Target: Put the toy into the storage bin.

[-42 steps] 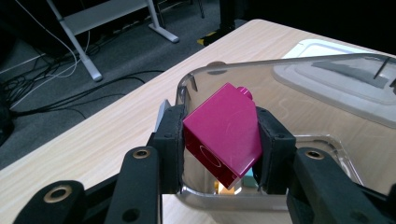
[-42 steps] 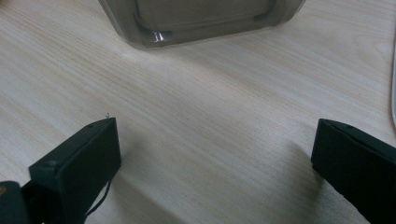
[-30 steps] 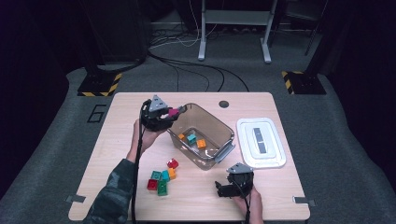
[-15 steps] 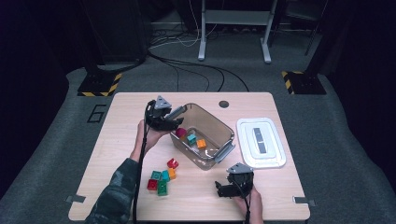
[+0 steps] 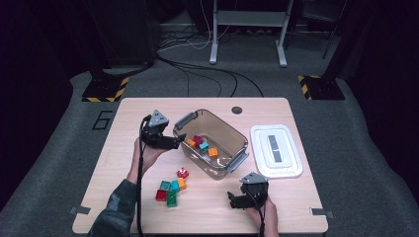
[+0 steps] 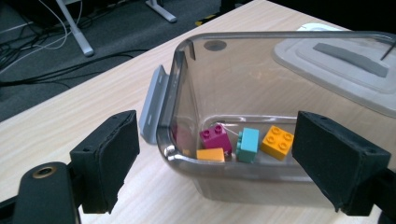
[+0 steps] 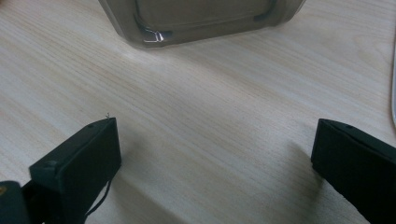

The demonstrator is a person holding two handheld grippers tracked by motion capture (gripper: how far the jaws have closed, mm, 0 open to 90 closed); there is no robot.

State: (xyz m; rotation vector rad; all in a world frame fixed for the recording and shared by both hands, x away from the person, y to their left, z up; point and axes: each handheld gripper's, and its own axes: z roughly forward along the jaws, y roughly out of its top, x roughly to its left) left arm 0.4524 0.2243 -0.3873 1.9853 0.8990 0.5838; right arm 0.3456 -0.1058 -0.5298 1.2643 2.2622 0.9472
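At the bin's near corner: magenta brick dropped in, left claw now empty.

High view: my left gripper [image 5: 174, 143] sits just outside the clear bin [image 5: 232, 132], tips touching or almost at its rim; a second ago it held the magenta brick [image 5: 197, 140] over the opening, and that brick now lies inside, just ahead of the tips. Right gripper [image 5: 236, 200] parked on the table [image 5: 123, 113], well back from the bin. Loose bricks [image 5: 171, 190] wait behind the left claw, toward me. Left gripper view: jaws have just been opening, now wide, nothing between the pads; magenta brick [image 6: 215, 137] beyond them on the bin floor beside teal and orange ones. Right gripper view: jaws wide, bare wood between. I judge this drop done; next grab comes from the pile.
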